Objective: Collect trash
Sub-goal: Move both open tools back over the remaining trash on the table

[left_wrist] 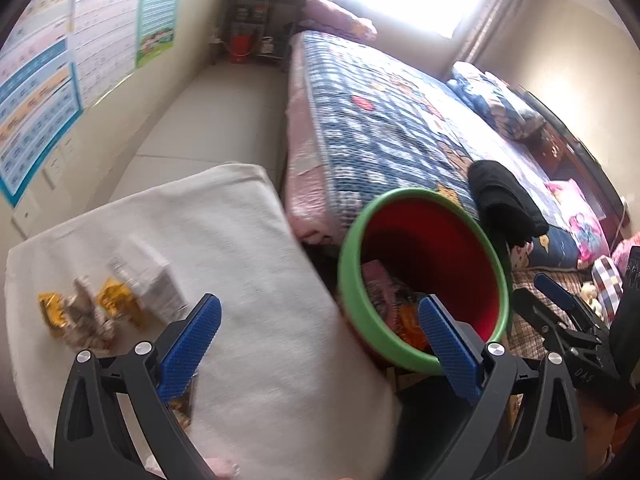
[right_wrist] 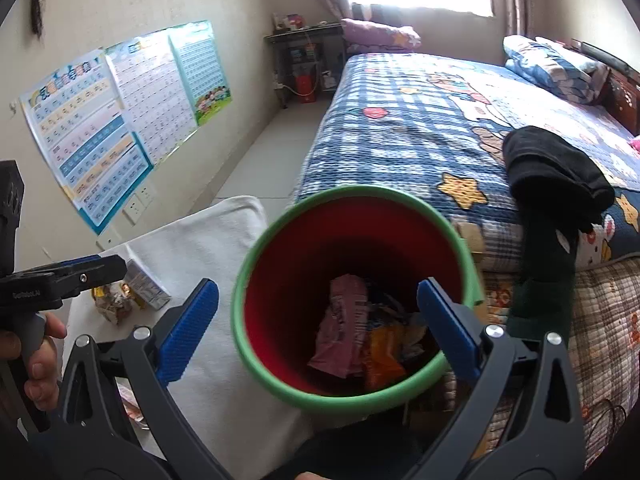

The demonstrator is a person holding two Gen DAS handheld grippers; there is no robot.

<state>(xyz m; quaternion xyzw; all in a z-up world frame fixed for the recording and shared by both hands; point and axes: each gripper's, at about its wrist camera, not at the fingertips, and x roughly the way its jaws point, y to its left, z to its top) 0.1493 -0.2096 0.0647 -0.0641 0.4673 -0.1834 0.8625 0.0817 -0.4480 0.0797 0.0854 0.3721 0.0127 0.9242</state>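
A red bin with a green rim (left_wrist: 424,276) (right_wrist: 352,296) stands between the white-covered table (left_wrist: 248,264) (right_wrist: 208,236) and the bed. It holds a pink wrapper (right_wrist: 344,328) and an orange wrapper (right_wrist: 382,356). On the table lie yellow wrappers (left_wrist: 116,304), crumpled paper (left_wrist: 84,316) and a small white carton (left_wrist: 156,284) (right_wrist: 144,288). My left gripper (left_wrist: 320,344) is open and empty above the table's edge and the bin; it also shows in the right wrist view (right_wrist: 80,272). My right gripper (right_wrist: 318,336) is open and empty over the bin, and it shows at the left wrist view's right side (left_wrist: 560,304).
A bed with a blue plaid quilt (right_wrist: 440,120) runs along the right, with a black garment (right_wrist: 552,176) on its corner. Posters (right_wrist: 120,112) hang on the left wall. A dark shelf with a red bucket (right_wrist: 304,80) stands at the far end of the floor aisle.
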